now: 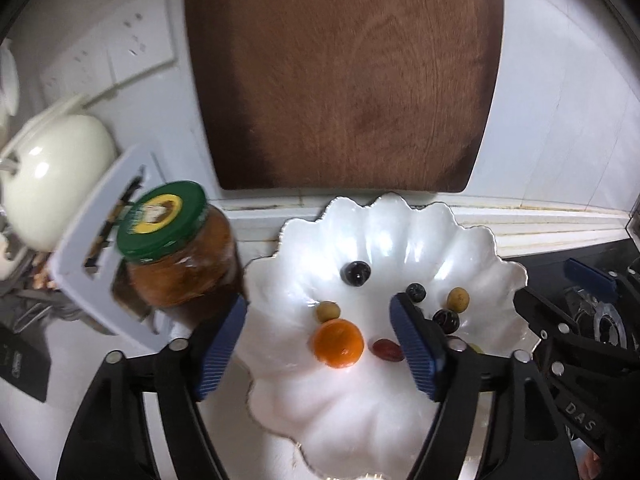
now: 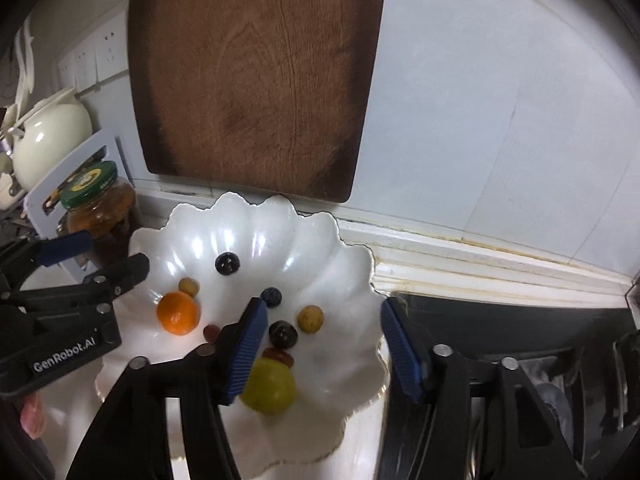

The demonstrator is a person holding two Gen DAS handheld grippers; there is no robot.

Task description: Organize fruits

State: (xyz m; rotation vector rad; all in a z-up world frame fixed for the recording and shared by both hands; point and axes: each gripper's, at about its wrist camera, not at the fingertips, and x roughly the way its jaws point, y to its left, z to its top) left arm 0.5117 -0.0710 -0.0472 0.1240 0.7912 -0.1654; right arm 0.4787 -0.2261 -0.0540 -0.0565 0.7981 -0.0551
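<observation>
Both the left gripper [image 1: 320,346] and right gripper [image 2: 322,344] hang with jaws spread wide, holding nothing, over the scalloped white dish [image 2: 320,240] at lower centre. In it lie a small orange [image 2: 177,313], blueberries [image 2: 271,296] and a yellow-green fruit [image 2: 269,389].

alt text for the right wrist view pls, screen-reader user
The right gripper, jaws open and empty, hovers over a white scalloped plate holding small fruits: an orange, a yellow-green fruit, dark berries and small tan and red pieces. The left gripper reaches in from the left, and a wooden cutting board leans on the wall behind.
</observation>
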